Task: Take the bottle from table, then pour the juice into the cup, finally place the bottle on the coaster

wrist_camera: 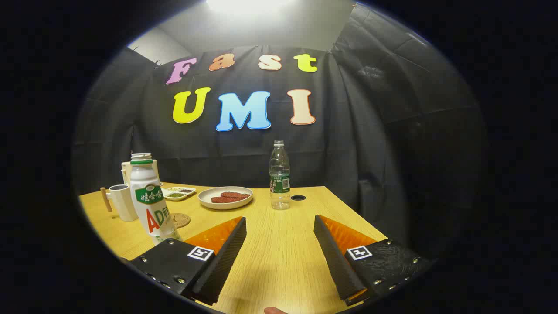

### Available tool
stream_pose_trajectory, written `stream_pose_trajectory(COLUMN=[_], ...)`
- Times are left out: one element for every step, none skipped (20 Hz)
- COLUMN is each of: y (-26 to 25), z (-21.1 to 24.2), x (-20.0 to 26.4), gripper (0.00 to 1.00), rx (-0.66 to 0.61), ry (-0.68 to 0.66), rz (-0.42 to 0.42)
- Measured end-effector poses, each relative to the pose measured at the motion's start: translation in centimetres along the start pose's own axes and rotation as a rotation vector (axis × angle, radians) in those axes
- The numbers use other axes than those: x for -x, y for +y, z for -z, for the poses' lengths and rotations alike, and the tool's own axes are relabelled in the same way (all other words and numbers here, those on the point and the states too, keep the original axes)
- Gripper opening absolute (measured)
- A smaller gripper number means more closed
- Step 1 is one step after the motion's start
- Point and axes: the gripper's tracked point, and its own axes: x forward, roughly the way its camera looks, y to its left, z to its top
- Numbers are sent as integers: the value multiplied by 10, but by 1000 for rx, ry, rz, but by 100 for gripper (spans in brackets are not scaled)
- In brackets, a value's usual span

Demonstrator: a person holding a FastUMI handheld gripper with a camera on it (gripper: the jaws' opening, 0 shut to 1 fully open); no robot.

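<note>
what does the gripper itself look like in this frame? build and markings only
Gripper: two wedge-shaped fingers with ribbed, textured inner faces that taper toward the tips. Each sits on a black base block fastened with small silver screws. Each block carries a square black-and-white fiducial tag on top. No cables visible.

White green-capped bottle [150, 198], cream cup [123, 202], pale wood-grain table [279, 244]
</note>
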Motion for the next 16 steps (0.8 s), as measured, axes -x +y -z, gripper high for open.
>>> stream_pose_trajectory(y=[-2, -2, -1, 4, 6, 7, 12, 17, 20, 24, 27, 27, 30, 36, 42, 48], z=[-4, -5, -10, -18, -22, -26, -32, -38, -41, -46, -50, -54, -54, -54, -53, -53], x=[-7, -13, -16, -16, -14, -11, -4, 3, 11, 19, 26, 33, 39, 46, 51, 55], gripper=[96, 96, 96, 96, 96, 96, 96, 96, 96, 96, 96, 96, 96, 96, 96, 96], rx=[0, 7, 8, 2, 9, 20, 24, 22, 18, 17, 23, 36, 43, 46, 50, 50], ry=[1, 6, 3, -5, -7, -3, -6, -12, -16, -22, -31, -34, -28, -21, -15, -15], rz=[8, 13, 14, 6, 12, 20, 21, 16, 15, 11, 15, 24, 30, 22, 15, 7])
